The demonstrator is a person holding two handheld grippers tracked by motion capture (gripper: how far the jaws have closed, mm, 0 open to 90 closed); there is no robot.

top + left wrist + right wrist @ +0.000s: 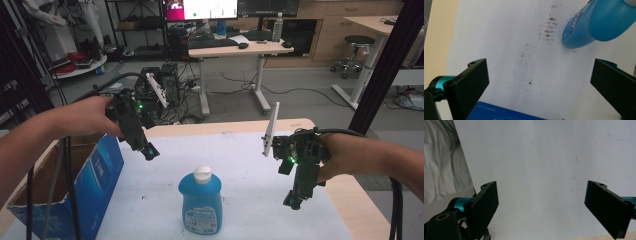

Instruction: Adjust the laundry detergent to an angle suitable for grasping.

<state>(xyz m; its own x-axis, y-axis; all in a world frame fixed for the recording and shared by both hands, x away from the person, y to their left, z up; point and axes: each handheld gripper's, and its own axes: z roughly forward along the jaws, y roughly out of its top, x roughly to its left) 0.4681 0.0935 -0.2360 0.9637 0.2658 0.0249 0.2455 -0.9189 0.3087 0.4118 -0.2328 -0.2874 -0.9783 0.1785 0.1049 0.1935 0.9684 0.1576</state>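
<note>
Both hand-held grippers hang above the table with nothing in them: the left gripper (pixel 148 150) is held up over the table's left side, the right gripper (pixel 294 199) over its right side, and in each gripper view the two black jaws stand wide apart with only bare white surface between them. From largest to smallest, the scene runs so: the table (pixel 250 150), covered with a white sheet that shows some brownish specks and smears in the left gripper view; then the open cardboard box (pixel 95 175) with blue printed sides, standing at the table's left edge, just below the left gripper; then the blue bottle (pixel 201 202) with its white cap, standing upright near the front middle of the sheet, between the two grippers and apart from both. In the left gripper view the blue bottle (pixel 596 22) lies ahead toward the upper right, outside the span of the jaws. Judged from this, the work looks to be at its very start: neither gripper touches the bottle, and it rests on the sheet outside the box. The approach, the grasp and any carrying, perhaps to the box, all seem left to do.
</note>
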